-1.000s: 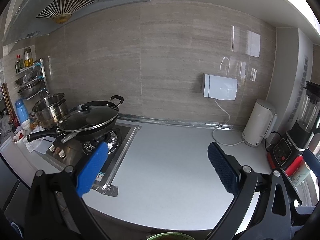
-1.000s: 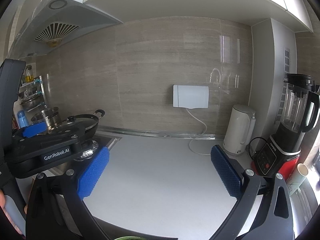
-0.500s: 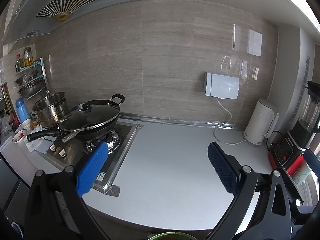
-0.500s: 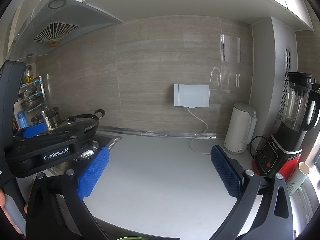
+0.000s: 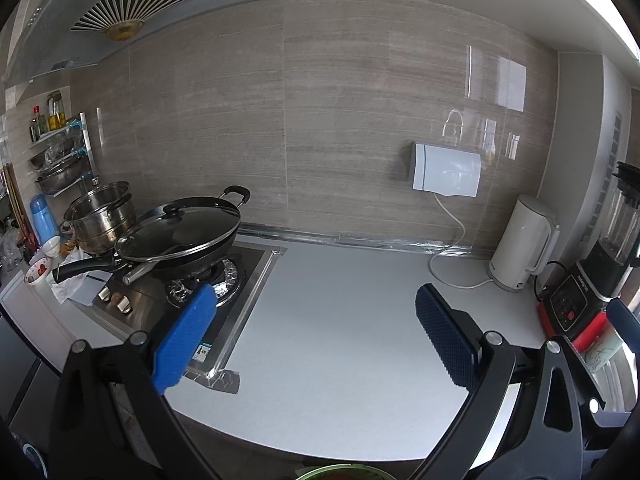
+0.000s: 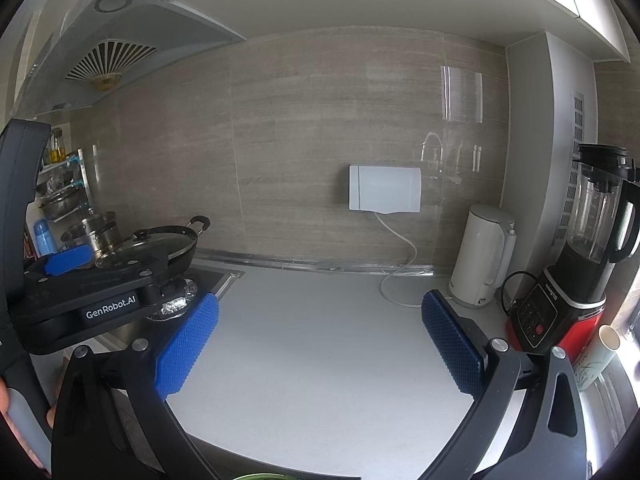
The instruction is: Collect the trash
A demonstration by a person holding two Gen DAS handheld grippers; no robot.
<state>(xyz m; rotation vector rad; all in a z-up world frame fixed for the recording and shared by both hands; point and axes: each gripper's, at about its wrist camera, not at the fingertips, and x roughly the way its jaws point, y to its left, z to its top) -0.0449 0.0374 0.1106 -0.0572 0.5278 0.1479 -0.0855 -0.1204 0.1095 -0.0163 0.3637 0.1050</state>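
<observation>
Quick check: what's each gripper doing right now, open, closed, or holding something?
Left gripper: open, holding nothing, above the countertop.
Right gripper: open, holding nothing.
</observation>
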